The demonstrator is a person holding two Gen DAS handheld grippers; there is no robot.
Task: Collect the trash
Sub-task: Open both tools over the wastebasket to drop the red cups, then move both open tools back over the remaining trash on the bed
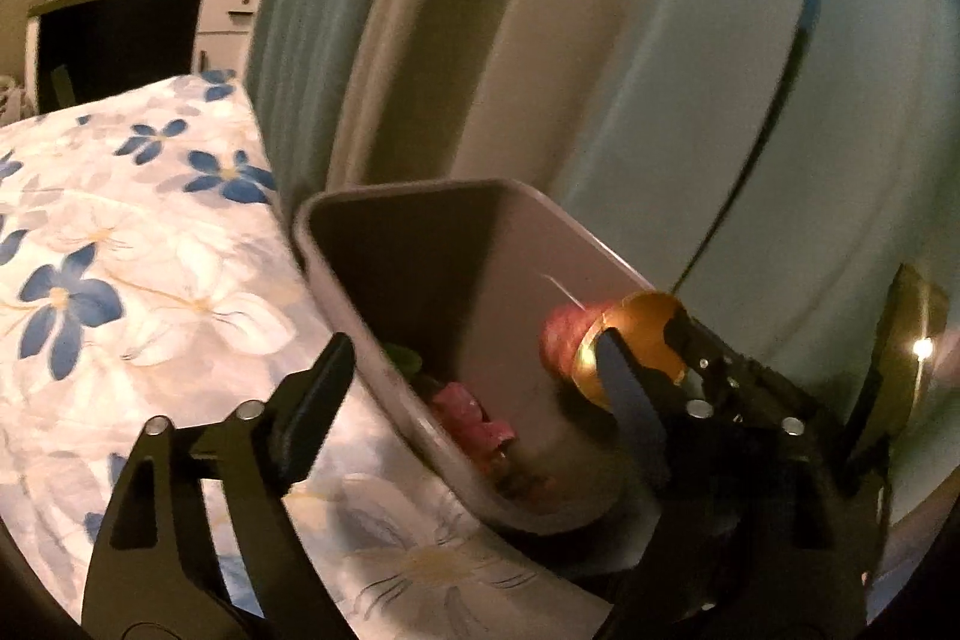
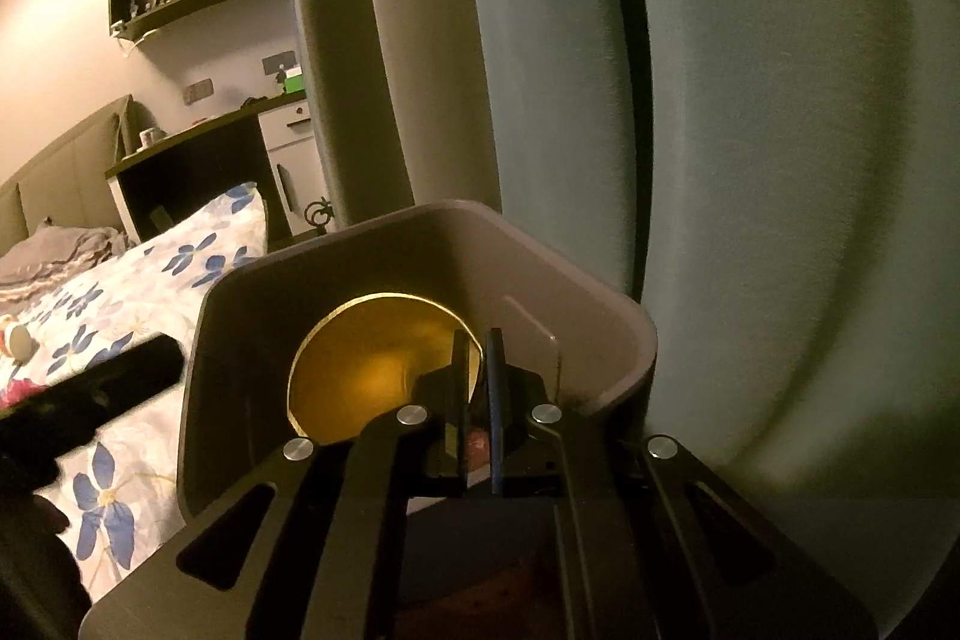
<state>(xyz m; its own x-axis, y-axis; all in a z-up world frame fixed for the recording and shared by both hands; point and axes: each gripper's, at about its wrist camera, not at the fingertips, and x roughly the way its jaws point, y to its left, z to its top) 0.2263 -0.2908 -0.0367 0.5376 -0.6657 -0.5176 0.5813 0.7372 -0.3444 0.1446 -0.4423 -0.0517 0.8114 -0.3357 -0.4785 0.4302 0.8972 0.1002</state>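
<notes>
A grey trash bin (image 1: 420,280) stands beside a bed with a blue-flower sheet (image 1: 120,232). The bin touches the side of the bed or is just beside it. Its open top is a long shape with round corners. In the left wrist view the long side of the bin runs from near the camera away toward the curtain (image 1: 600,40).

The right gripper (image 2: 478,370) has its two fingers pressed close together on the edge of a round gold plate (image 2: 372,358). The plate looks like a thin paper or foil one, shiny gold inside. It is held over the open bin, partly down inside it. The plate is tipped up on its edge, so its gold face looks back at the right camera and a bit to the left. In the left wrist view the same gold plate (image 1: 636,340) shows at the right side of the bin, with its red back (image 1: 564,340) turned toward the far end of the bin.

The left gripper (image 1: 474,388) has its fingers spread wide, with nothing pinched between them. One finger (image 1: 312,400) is over the bed sheet and the other is near the plate. The bin's near edge sits between them.

At the bottom of the bin lie some pink scraps (image 1: 468,418) and a bit of something green (image 1: 402,358).
</notes>
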